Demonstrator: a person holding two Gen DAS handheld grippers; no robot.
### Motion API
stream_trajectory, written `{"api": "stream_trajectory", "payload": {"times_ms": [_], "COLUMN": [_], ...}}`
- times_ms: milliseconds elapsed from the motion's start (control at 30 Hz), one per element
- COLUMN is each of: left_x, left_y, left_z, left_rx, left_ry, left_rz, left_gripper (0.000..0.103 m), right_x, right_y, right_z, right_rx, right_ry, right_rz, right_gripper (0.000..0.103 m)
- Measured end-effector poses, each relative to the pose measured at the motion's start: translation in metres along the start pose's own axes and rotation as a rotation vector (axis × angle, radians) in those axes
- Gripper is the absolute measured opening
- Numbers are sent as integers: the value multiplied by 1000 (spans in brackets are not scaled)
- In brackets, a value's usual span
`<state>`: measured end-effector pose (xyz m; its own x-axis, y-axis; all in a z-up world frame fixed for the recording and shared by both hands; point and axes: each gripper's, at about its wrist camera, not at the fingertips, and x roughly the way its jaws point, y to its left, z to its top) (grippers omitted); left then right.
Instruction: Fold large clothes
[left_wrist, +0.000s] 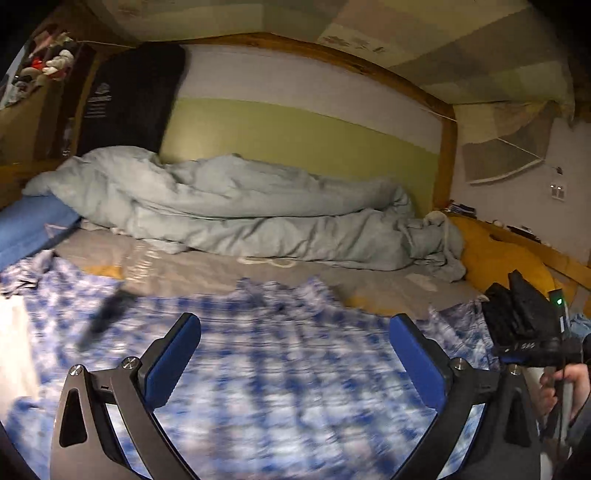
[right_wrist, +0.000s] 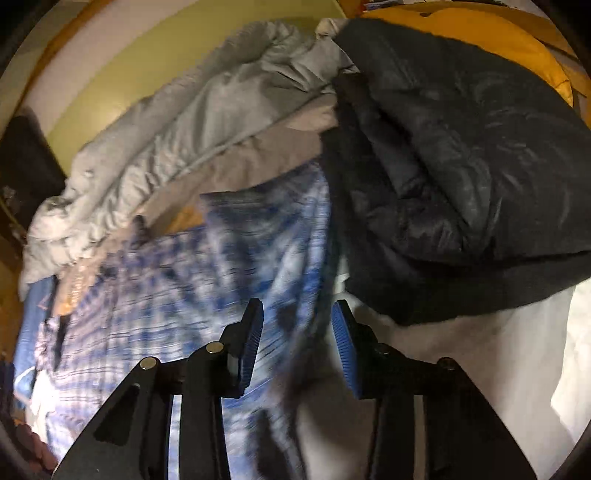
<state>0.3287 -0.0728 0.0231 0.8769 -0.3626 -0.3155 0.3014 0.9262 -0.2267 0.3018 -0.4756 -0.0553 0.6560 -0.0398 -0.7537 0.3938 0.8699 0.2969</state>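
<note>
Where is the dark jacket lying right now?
In the right wrist view the dark jacket lies folded at upper right, beside the blue plaid garment, in front of the crumpled duvet.

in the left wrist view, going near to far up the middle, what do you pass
left hand-held gripper → blue-and-white garment → grey sheet → pale blue duvet → green wall panel → wooden frame
</note>
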Motion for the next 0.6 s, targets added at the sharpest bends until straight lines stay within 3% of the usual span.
{"api": "stream_trajectory", "payload": {"times_ms": [67,133,167,433,600], "left_x": [16,25,30,52,56], "left_y": [-13,-22,-26,-40,-49], "left_z": [-3,-9,-15,-48,-55], "left_rx": [-14,-16,0,137,186], "left_ry": [2,1,4,123,142], "left_rz": [-24,-25,-28,-9,6], "left_gripper": [103,103,103,103,103], "right_x": [9,17,20,-12,-19], "right_y": [-2,-2,-1,20,48], "right_z": [3,6,7,-1,-24], "right_rx": [-6,-18,-28,-194,-307], "right_ry": [-4,-3,-10,-137,5], "right_rz": [-25,-38,-42,14,138], "right_gripper": [36,23,4,2,2]}}
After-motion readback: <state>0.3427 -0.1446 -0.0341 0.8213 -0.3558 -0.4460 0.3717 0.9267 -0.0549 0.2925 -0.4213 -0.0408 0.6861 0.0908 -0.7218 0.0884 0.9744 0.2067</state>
